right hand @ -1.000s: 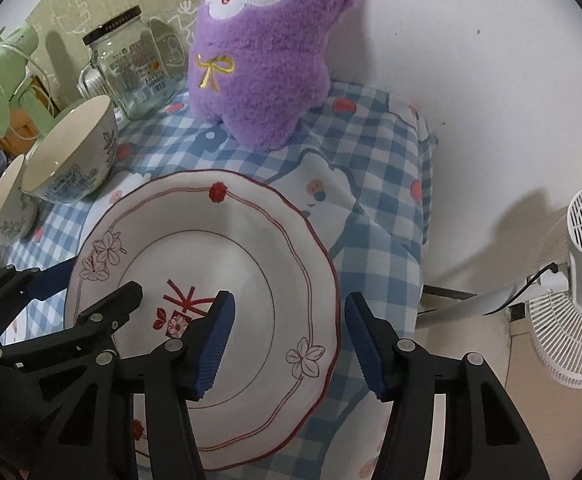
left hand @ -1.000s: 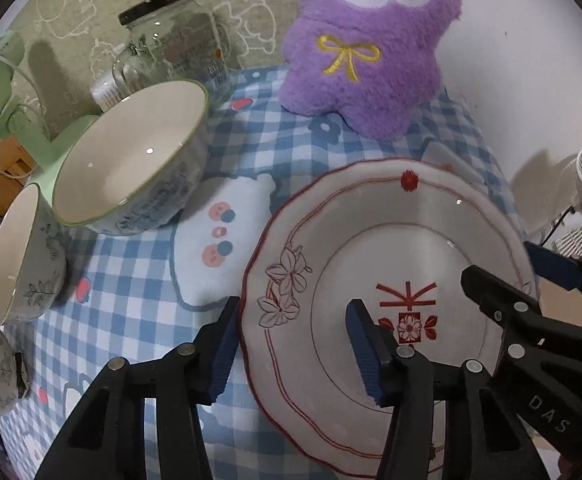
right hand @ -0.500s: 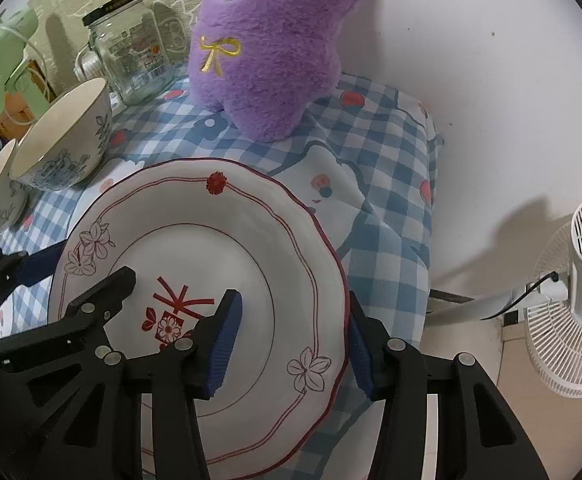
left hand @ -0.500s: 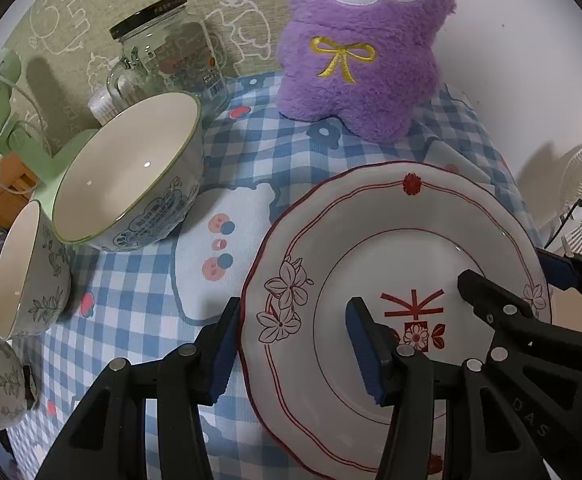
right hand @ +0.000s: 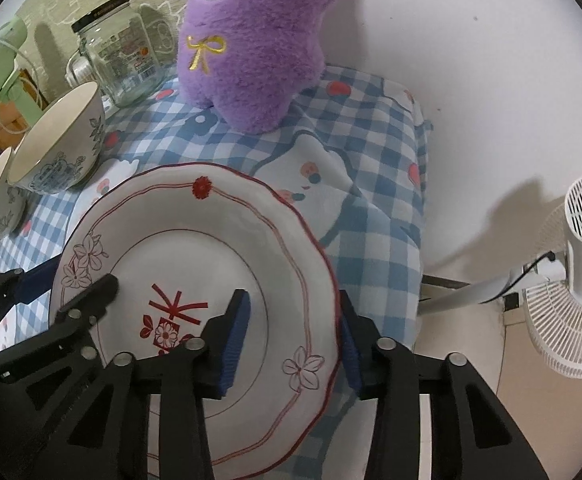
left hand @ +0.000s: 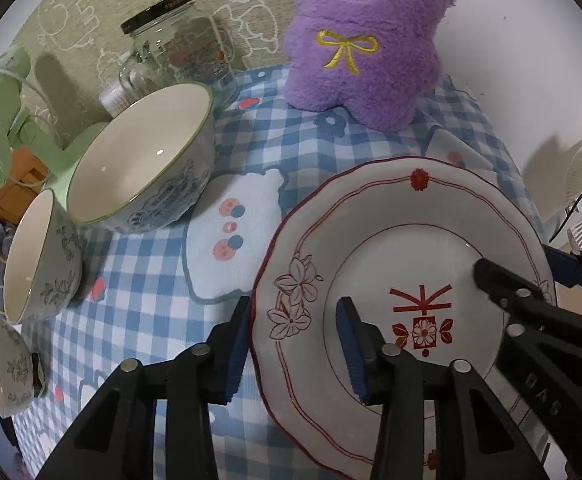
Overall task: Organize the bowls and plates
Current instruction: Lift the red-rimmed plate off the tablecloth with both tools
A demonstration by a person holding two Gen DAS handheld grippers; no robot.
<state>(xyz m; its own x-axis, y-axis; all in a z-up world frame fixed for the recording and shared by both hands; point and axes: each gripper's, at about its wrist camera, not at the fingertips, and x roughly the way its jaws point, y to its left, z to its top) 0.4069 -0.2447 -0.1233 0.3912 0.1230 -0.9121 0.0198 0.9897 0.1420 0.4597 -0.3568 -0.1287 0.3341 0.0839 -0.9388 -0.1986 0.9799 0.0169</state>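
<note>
At the far left three white ceramic bowls with blue-grey floral prints stood in a row on the blue-and-white checked tablecloth (left hand: 139, 320): a small one (left hand: 5, 368) cut off by the edge, a middle one (left hand: 39, 260), then the large green-rimmed bowl (left hand: 139, 160), well apart from the tools. Next came the left gripper (left hand: 291, 348), its blue-padded jaws spread to either side of the left rim of the white scalloped plate with red line-work and flowers (left hand: 403, 256), one jaw outside the edge and one over the well; I could not tell whether the pads touched it. The plate lay near the table's right edge, its near rim hidden under both tools. The right gripper (right hand: 291, 332) straddled the opposite rim the same way, jaws apart. Whichever way the plate was to go, I judged both tools equally near, and the bowls lay leftward.
</note>
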